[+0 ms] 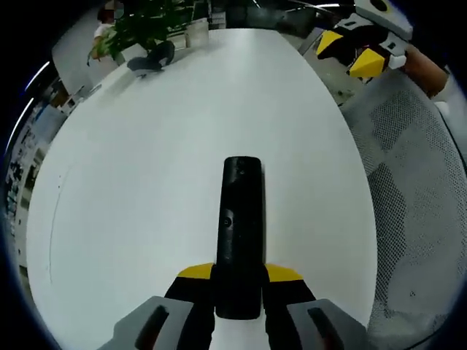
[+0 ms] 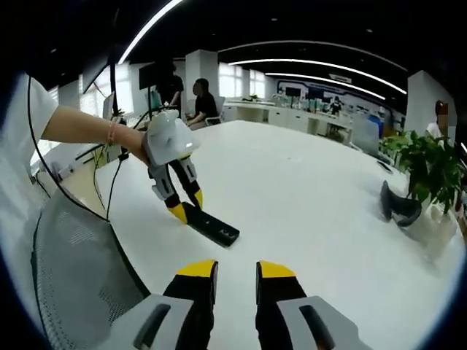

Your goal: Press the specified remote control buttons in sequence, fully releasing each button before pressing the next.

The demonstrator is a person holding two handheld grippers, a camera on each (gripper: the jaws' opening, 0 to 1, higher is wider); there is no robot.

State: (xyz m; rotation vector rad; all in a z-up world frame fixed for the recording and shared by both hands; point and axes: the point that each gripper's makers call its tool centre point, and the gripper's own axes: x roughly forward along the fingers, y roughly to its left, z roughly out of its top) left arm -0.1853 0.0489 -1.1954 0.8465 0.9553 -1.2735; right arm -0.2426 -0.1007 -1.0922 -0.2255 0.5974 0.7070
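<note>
Broadly, the white table (image 1: 146,182) spreads wide, with a mesh chair (image 1: 416,189) at its edge and a potted plant (image 2: 430,171) at the far end. On it lies the black remote control (image 1: 239,233), its near end clamped between the left gripper (image 1: 239,281) jaws. The right gripper (image 2: 235,281) hovers above the tabletop, jaws slightly parted, holding nothing.

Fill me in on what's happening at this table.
A person is working with two handheld grippers at a white table. The left gripper is clamped on the near end of a black remote control lying flat on the table. The right gripper hangs above the table a little way off, jaws slightly apart and holding nothing.
</note>
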